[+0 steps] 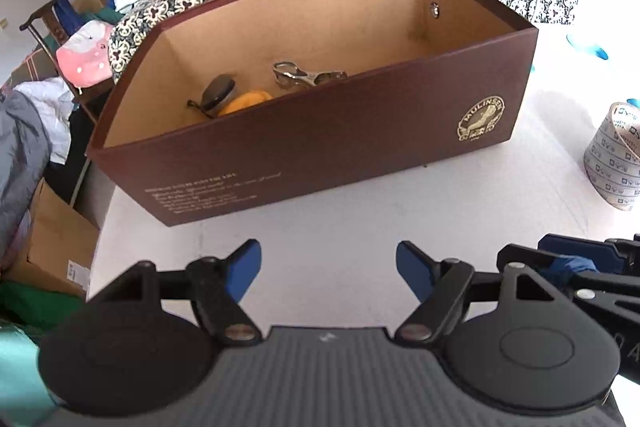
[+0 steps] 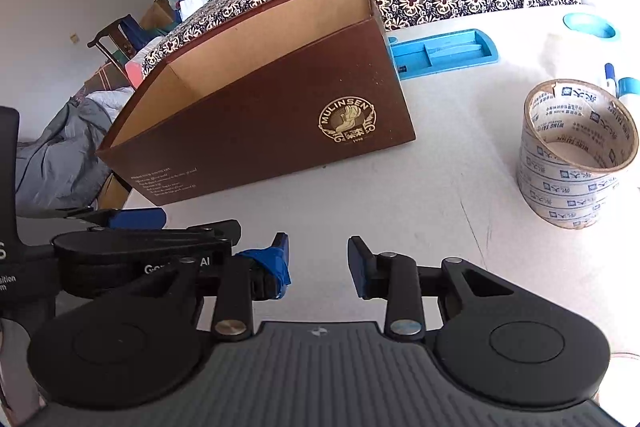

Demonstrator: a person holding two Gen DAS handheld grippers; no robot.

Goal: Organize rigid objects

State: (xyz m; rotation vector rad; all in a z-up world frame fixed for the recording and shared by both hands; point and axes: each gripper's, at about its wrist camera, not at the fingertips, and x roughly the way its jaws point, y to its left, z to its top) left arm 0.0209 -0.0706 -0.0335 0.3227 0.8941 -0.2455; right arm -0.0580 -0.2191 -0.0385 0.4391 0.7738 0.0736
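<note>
Both tools gape, left tool (image 1: 328,277), right tool (image 2: 318,265); box (image 1: 320,131) at 12 o'clock, tape roll (image 2: 576,155) at 2 on desk (image 2: 400,203).

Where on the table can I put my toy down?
Bare white table lies between the brown box, the tape rolls and the open grippers. Crowded: the box's left end.

We see a brown cardboard box (image 1: 320,143) standing open-topped on the white desk (image 1: 340,235), a gold emblem on its front wall. Inside lie a metal clip (image 1: 304,75) near the middle, a round yellow item (image 1: 244,101) to its left, and a dark oval item (image 1: 216,93) propped against that. A stack of printed tape rolls (image 2: 576,155) stands upright on the desk, well apart to the right of the box.
</note>
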